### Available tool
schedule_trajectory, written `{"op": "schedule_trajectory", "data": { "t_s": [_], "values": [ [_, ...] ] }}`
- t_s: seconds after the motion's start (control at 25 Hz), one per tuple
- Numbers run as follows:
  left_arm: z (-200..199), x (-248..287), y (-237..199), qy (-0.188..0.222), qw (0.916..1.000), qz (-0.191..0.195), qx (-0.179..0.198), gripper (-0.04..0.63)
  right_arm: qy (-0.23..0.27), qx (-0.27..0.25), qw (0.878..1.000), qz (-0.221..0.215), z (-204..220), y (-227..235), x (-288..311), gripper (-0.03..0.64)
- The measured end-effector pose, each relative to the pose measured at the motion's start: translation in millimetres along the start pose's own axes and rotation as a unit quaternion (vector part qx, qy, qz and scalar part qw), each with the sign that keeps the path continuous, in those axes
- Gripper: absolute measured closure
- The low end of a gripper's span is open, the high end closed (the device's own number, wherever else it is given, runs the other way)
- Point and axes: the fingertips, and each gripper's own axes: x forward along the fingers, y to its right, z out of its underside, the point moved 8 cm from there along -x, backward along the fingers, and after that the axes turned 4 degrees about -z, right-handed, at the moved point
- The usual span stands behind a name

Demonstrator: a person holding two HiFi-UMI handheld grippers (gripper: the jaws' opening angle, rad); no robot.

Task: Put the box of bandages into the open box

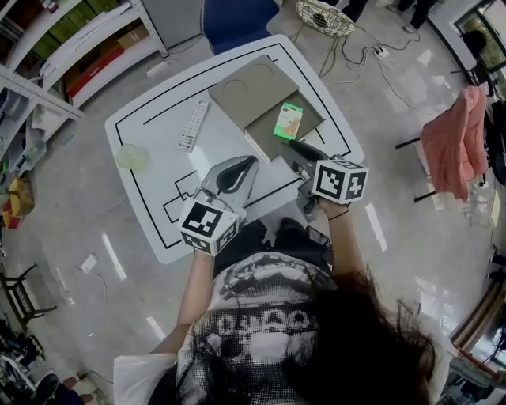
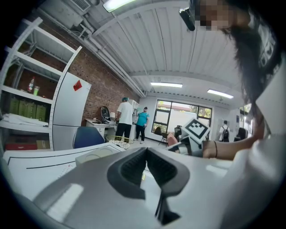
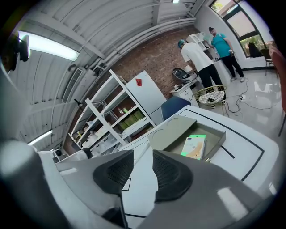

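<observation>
The green and white box of bandages [image 1: 288, 121] [image 3: 194, 146] lies flat inside the open brown cardboard box [image 1: 265, 131] [image 3: 218, 138], whose lid [image 1: 249, 91] is folded back toward the far side. My right gripper [image 1: 292, 147] [image 3: 143, 154] hovers just short of the box's near edge. It is open, with a clear gap between its pads and nothing in it. My left gripper [image 1: 251, 161] [image 2: 146, 153] is over the table to the left of the right one, aimed toward the box, its pads together and empty.
On the white table [image 1: 158, 213] with black lines, a white remote [image 1: 192, 125] lies left of the box and a pale green cup [image 1: 131, 156] stands near the left edge. Shelving [image 1: 71, 47], a blue chair [image 1: 237, 20] and a wire basket [image 1: 324, 17] surround the table.
</observation>
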Motion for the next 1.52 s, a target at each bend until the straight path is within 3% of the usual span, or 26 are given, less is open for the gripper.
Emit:
{"op": "schedule_trajectory", "data": {
  "t_s": [0.6, 1.08, 1.52],
  "values": [
    [-3, 22, 74, 0.017, 0.9951, -0.095, -0.021, 0.595, -0.038, -0.087, 0.991, -0.091, -12, 9, -61, 0.558],
    [11, 12, 126, 0.035, 0.9802, -0.189, -0.047, 0.595, -0.060, -0.121, 0.976, -0.174, -10, 18, -95, 0.620],
    [25, 5, 152, 0.034, 0.9718, -0.228, -0.051, 0.595, -0.072, -0.165, 0.960, -0.214, -3, 17, -109, 0.620]
  ]
}}
